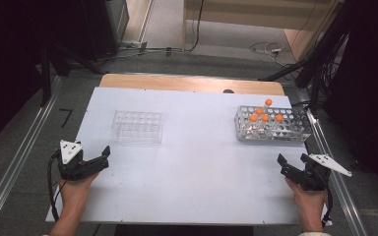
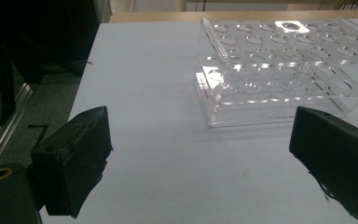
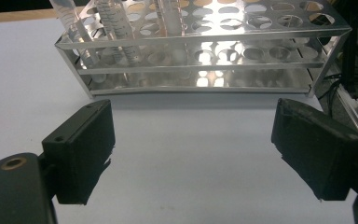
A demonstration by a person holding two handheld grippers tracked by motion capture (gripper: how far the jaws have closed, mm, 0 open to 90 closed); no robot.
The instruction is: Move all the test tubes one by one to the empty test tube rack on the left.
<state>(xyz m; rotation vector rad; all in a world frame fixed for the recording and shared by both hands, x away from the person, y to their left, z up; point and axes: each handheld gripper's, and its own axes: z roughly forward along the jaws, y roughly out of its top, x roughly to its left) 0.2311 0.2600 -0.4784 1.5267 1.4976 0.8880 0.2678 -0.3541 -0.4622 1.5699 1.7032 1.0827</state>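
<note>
A clear plastic tube rack stands empty on the white table, left of the middle; the left gripper view has it ahead and to the right. A metal tube rack at the right holds several orange-capped tubes; its front faces the right gripper, with clear tubes in its left holes. My left gripper rests at the table's left edge, open and empty. At the table's right edge my right gripper is also open with nothing between its jaws.
The white table top sits on a wooden board. Aluminium rails run along both sides. Cables lie on the floor behind, and dark stands and equipment flank the table.
</note>
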